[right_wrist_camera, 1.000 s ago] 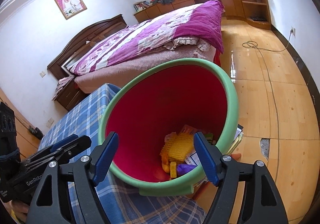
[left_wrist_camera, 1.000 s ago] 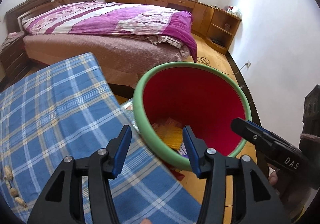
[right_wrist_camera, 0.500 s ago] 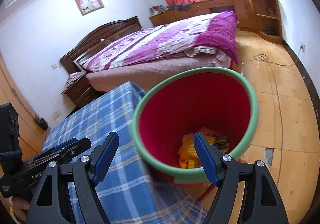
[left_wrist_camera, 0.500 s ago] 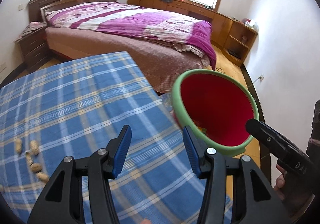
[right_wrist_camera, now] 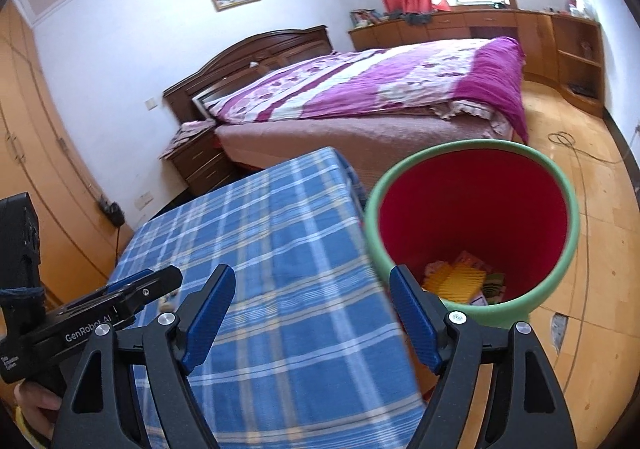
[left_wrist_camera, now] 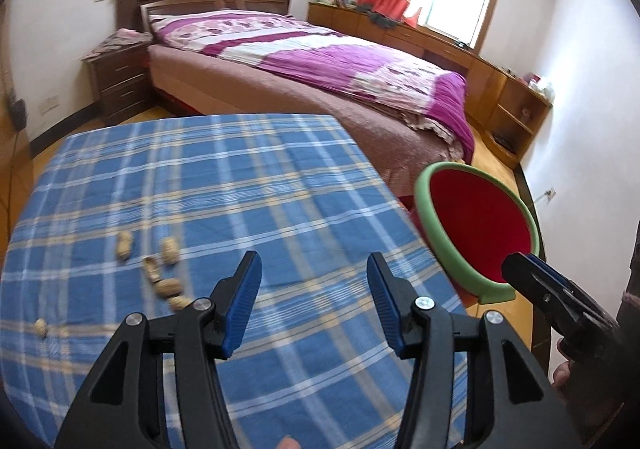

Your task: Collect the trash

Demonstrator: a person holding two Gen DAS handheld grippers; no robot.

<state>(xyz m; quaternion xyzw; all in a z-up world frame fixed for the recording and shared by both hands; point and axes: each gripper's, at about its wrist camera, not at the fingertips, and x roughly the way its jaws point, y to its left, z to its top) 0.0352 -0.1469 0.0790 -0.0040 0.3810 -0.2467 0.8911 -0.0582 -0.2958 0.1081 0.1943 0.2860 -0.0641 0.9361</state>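
Blue plaid cloth (left_wrist_camera: 240,185) covered the table beside the bed (left_wrist_camera: 320,61) in your bedroom. Your left gripper (left_wrist_camera: 314,303) hung spread apart and empty above the cloth, with scattered peanut shells (left_wrist_camera: 160,269) lying just ahead and to its left. Your right gripper (right_wrist_camera: 310,311) was likewise parted, gripping nothing, over the table's edge. Off that edge stood the green-rimmed red bin (right_wrist_camera: 472,225), with yellow wrappers (right_wrist_camera: 456,279) at its bottom.

Peanuts (left_wrist_camera: 164,277) on table (left_wrist_camera: 240,185), left side; bin (right_wrist_camera: 472,225) beside table's right edge; bed (left_wrist_camera: 320,61) behind.
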